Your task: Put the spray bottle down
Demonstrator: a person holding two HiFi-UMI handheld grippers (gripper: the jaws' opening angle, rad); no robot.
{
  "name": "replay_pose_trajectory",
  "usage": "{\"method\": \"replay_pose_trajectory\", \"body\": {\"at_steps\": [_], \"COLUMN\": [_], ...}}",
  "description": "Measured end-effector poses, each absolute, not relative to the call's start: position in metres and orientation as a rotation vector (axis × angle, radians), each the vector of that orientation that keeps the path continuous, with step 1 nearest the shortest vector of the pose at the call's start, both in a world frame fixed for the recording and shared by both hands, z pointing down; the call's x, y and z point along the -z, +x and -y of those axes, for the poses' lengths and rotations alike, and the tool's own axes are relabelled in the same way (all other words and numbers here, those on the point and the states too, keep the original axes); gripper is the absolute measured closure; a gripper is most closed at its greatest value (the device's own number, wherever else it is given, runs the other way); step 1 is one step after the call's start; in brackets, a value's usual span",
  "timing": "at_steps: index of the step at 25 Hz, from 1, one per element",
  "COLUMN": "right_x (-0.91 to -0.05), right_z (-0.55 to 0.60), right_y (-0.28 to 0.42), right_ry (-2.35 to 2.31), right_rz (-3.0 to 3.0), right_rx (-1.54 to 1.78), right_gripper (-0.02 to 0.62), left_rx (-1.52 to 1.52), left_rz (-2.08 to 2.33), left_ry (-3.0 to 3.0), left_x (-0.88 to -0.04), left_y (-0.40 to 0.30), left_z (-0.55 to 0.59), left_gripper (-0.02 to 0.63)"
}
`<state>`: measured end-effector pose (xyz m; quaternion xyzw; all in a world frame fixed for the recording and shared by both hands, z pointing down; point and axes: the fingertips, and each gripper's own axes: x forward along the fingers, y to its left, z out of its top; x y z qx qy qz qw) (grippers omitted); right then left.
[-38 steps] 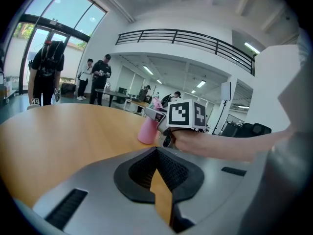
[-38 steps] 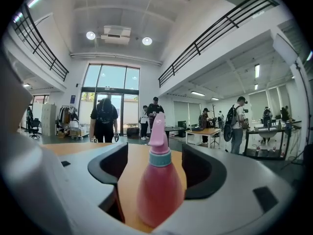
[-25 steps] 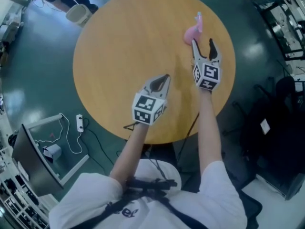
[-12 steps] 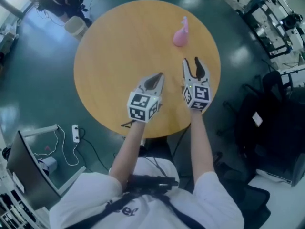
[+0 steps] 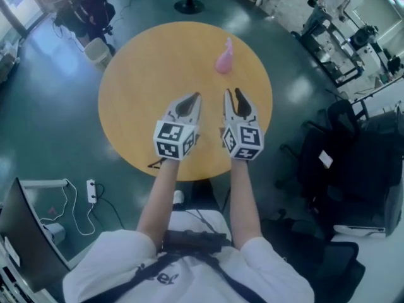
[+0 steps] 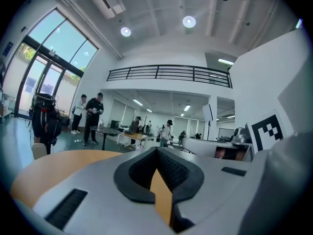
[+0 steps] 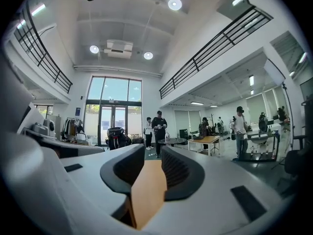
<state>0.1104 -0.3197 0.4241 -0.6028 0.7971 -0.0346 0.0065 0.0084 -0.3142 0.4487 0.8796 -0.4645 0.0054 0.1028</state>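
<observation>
A pink spray bottle (image 5: 223,59) stands upright at the far side of the round wooden table (image 5: 139,68), with nothing touching it. Both grippers hang side by side over the table's near half, well short of the bottle. My left gripper (image 5: 194,96) is shut and empty; in the left gripper view its tips (image 6: 156,150) meet. My right gripper (image 5: 233,93) is open by a narrow gap. Its jaws have just been closing with nothing between them, and in the right gripper view only table and room show through that gap (image 7: 152,151). Neither gripper view shows the bottle.
Dark office chairs (image 5: 328,163) crowd the floor right of the table. A pale bin (image 5: 96,50) and a backpack (image 5: 82,8) sit at the far left. A power strip (image 5: 90,191) lies on the floor near left. People (image 7: 159,126) stand by distant tables.
Both grippers have drawn back from the bottle toward the person and risen. The right jaws, wide apart near the bottle before, have narrowed. The bottle stays standing on the table.
</observation>
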Motion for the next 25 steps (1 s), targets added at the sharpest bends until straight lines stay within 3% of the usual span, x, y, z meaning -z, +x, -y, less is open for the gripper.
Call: {"method": "replay_pose_trajectory", "body": {"at_steps": [13,18,25], "right_x": [-0.377,-0.364,-0.356], "right_z": [0.232,0.218,0.21], "right_y": [0.066,0.051,0.041], "right_ry": [-1.868,-1.829,-1.894], "right_rz": [-2.446,-2.442,-2.458], "right_rx": [0.163,0.151,0.059], "right_gripper": [0.517,0.574,0.575], "left_rx": [0.074,0.082,0.101], "left_rz": [1.494,1.496,1.512], "left_ry": [2.695,2.718,2.72], "left_x": [-0.384,-0.374,-0.363], "left_y": [-0.04,-0.043,-0.046], "left_z": [0.254,0.237,0.227], "left_gripper": [0.595,0.595,0.595]}}
